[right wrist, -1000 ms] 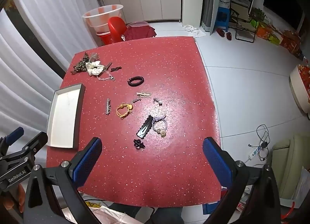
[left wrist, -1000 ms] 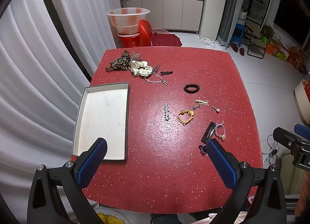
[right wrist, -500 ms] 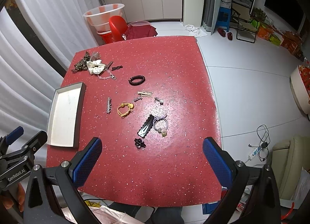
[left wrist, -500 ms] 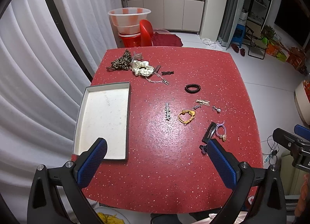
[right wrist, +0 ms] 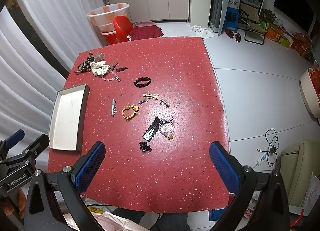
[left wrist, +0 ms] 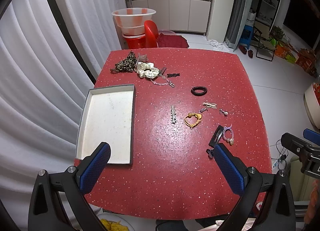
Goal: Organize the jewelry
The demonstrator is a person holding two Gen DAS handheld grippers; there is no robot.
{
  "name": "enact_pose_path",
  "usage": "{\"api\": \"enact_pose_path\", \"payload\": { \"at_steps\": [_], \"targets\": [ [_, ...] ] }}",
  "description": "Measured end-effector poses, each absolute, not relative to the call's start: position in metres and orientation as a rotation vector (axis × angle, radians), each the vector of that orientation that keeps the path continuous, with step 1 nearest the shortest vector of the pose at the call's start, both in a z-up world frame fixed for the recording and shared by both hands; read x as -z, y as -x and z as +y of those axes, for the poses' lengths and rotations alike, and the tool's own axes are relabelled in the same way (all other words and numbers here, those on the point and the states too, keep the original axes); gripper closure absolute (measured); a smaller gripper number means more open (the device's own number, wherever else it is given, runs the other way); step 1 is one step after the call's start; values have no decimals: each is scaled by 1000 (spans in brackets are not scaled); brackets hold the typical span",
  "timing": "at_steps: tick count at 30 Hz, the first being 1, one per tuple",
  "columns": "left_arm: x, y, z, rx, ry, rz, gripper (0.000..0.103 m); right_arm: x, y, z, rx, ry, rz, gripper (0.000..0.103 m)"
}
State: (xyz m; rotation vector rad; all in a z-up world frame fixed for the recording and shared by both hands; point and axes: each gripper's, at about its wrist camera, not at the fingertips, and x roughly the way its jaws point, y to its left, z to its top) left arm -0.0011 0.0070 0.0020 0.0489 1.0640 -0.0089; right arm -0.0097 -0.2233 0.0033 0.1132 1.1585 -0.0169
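Note:
An empty grey tray (left wrist: pixel 108 120) (right wrist: pixel 66 119) lies at the left of the red table (left wrist: pixel 200 181). Scattered jewelry lies right of it: a silver clip (left wrist: pixel 173 114), a yellow hair tie (left wrist: pixel 192 119) (right wrist: pixel 130 111), a black coil tie (left wrist: pixel 198 91) (right wrist: pixel 142 81), a black barrette (right wrist: pixel 151 129), a lilac tie with beads (right wrist: pixel 167 129), a small black claw clip (right wrist: pixel 145 146), a beige clip (right wrist: pixel 151 96). Scrunchies (left wrist: pixel 147 70) sit at the far left corner. My left gripper (left wrist: pixel 162 169) and right gripper (right wrist: pixel 158 165) are open and empty, held above the near edge.
White curtains hang to the left. A red chair (left wrist: pixel 151 34) and stacked basins (left wrist: pixel 133 20) stand beyond the far edge. White floor lies to the right, with a power strip and cable (right wrist: pixel 268 151). The other gripper shows at each view's side.
Both grippers drifted slightly forward and lower toward the table; the objects appear a little lower in view. Nothing on the table has moved.

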Motion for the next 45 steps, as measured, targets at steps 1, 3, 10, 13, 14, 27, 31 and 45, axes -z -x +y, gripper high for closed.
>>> {"api": "enact_pose_path", "payload": {
  "at_steps": [1, 3, 10, 13, 14, 27, 31, 45],
  "targets": [
    [-2, 1, 7, 9, -49, 1063, 0, -3, 10, -223, 17, -113, 1159, 0],
    [-1, 1, 8, 13, -42, 1064, 0, -3, 9, -222, 16, -112, 1158, 0],
    [-2, 1, 8, 9, -49, 1065, 0, -2, 10, -221, 17, -112, 1159, 0],
    [-1, 1, 8, 11, -47, 1066, 0, -2, 10, -221, 17, -112, 1160, 0],
    [-1, 1, 8, 11, -47, 1066, 0, -3, 9, -222, 17, -112, 1160, 0],
    [-1, 1, 7, 11, -46, 1064, 0, -2, 11, -218, 16, -110, 1160, 0],
    [-1, 1, 7, 10, -49, 1062, 0, -1, 12, -218, 16, -109, 1160, 0],
    [-1, 3, 8, 16, -40, 1056, 0, -2, 11, -218, 17, -110, 1162, 0]
  ]
}}
